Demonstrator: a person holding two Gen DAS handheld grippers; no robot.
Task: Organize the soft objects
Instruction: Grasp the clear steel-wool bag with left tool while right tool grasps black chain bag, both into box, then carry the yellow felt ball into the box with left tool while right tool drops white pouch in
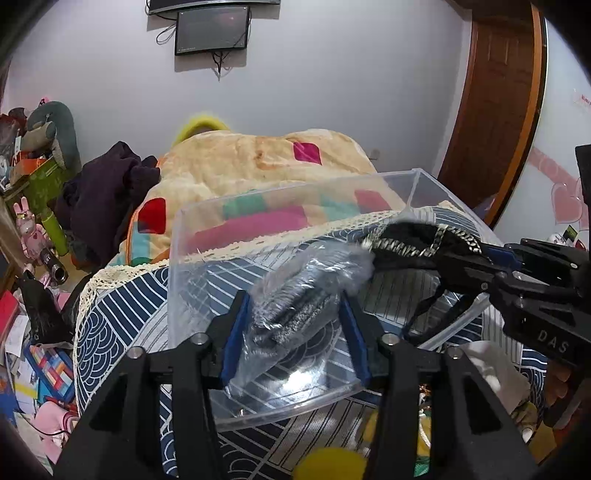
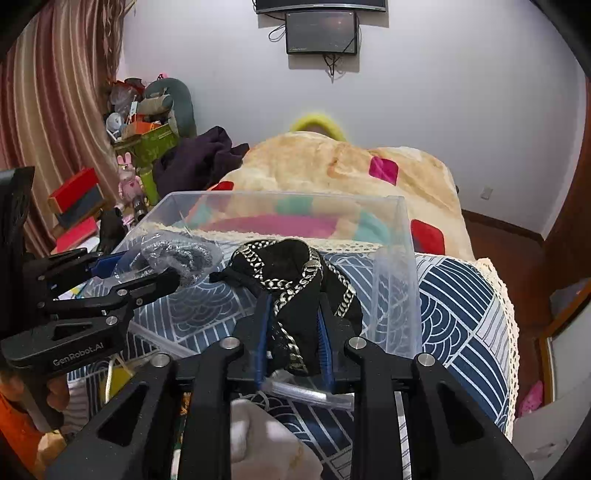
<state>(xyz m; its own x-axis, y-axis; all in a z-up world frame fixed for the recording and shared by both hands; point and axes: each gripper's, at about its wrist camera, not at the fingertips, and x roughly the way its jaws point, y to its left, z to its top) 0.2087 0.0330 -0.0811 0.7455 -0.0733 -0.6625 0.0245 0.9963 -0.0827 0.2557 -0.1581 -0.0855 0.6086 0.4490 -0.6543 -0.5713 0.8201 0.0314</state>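
Bedroom clutter fills the background: a white wall with a dark monitor (image 1: 211, 31), a bed under a patchy beige blanket (image 1: 258, 155), and nearer, a blue-and-white patterned cloth (image 1: 122, 295) carrying a clear plastic bin (image 1: 177, 258).

From the left wrist view, the left hand-held gripper (image 1: 295, 325) reaches over the bin's near rim, its blue pads closed on a grey knit item in a crinkly clear bag (image 1: 295, 295). The bagged item hangs inside the bin, probably so it can be set on the floor of the container. Entering from the right, the right hand-held gripper (image 1: 458, 254) clamps a black fabric piece with silver chain trim (image 1: 413, 236) above the bin's far right corner.

From the right wrist view, the right hand-held gripper (image 2: 293, 343) pinches that black trimmed fabric (image 2: 291, 266), which bulges forward over the bin wall (image 2: 402, 258). The left hand-held gripper (image 2: 147, 273) comes in from the left beside the bagged grey knit (image 2: 173, 254). Both soft things appear headed into the same container, one to each side, likely so they do not tangle.
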